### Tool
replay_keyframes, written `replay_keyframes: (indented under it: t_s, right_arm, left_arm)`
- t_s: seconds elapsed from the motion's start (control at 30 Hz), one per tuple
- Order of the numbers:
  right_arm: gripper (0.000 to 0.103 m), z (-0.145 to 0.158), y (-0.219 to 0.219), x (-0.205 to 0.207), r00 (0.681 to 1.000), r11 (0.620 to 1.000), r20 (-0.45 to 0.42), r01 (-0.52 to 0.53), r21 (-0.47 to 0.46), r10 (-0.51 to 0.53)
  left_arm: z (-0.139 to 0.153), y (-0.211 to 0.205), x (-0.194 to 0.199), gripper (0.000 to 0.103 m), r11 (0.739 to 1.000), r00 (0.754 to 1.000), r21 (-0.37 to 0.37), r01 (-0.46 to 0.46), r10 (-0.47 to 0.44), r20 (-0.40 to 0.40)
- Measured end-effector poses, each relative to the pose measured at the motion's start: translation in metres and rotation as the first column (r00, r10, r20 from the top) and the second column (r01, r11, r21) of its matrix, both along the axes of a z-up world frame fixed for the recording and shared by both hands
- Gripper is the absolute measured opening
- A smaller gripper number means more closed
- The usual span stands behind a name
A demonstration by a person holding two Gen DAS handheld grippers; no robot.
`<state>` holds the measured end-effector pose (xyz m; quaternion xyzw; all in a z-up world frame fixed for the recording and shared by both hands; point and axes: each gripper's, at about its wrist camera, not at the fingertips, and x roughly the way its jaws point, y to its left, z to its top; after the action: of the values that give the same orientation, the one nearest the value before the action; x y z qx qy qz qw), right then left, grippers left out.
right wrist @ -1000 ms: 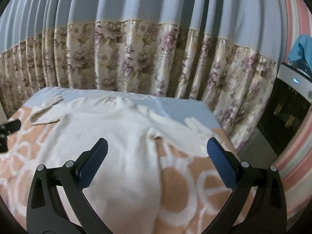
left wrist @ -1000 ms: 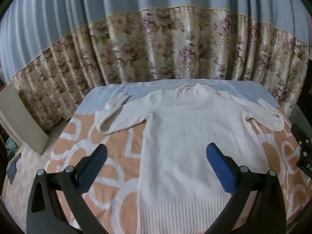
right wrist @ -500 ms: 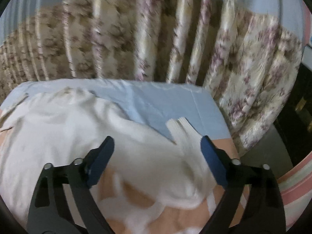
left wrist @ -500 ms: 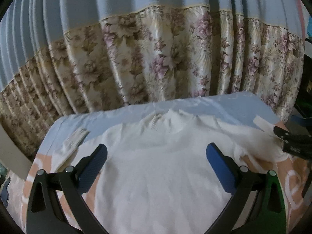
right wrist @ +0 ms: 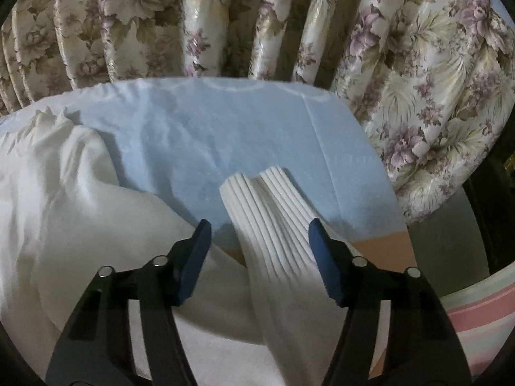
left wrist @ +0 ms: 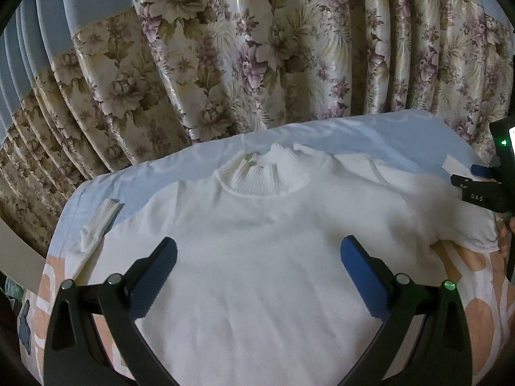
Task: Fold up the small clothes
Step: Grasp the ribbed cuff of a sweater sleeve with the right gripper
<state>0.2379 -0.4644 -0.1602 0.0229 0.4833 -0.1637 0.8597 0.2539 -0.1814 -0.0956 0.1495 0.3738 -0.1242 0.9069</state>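
A white knit sweater [left wrist: 264, 257] lies flat, front up, on the bed, its ribbed collar [left wrist: 257, 173] toward the curtain. Its left ribbed cuff [left wrist: 104, 214] lies folded at the left. My left gripper [left wrist: 257, 260] is open and empty, hovering over the chest of the sweater. My right gripper [right wrist: 259, 241] is open, its jaws on either side of the right sleeve's ribbed cuff [right wrist: 270, 206], not closed on it. The right gripper also shows at the right edge of the left wrist view [left wrist: 482, 189]. The sweater's body [right wrist: 64, 199] fills the left of the right wrist view.
The bed has a light blue sheet [right wrist: 209, 128] at the far end and an orange-and-white patterned blanket [left wrist: 476, 315] nearer. A floral curtain [left wrist: 257, 64] hangs close behind the bed. A pink-striped surface [right wrist: 476, 321] shows at the right.
Both grippers have moved forward toward the head of the bed. The right gripper has dropped low over the right cuff and its jaws have narrowed around it.
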Motion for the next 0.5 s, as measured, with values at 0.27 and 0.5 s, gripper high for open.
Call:
replay_keyframes:
  t_s: [0.27,0.5]
  right_arm:
    - [0.030,-0.0046,-0.0046,-0.0030,0.999,0.999,-0.015,0.032,0.040,-0.032]
    - [0.015,-0.0002,-0.0088,-0.0050,0.999,0.998,-0.012,0.052,0.025,-0.051]
  left_arm:
    - [-0.0021,0.0031,0.0046,0.102,1.000,1.000,-0.001,-0.011,0.011,-0.011]
    - [0.0000,0.0048,0.0096,0.102,1.000,1.000,0.002,-0.014,0.014,-0.008]
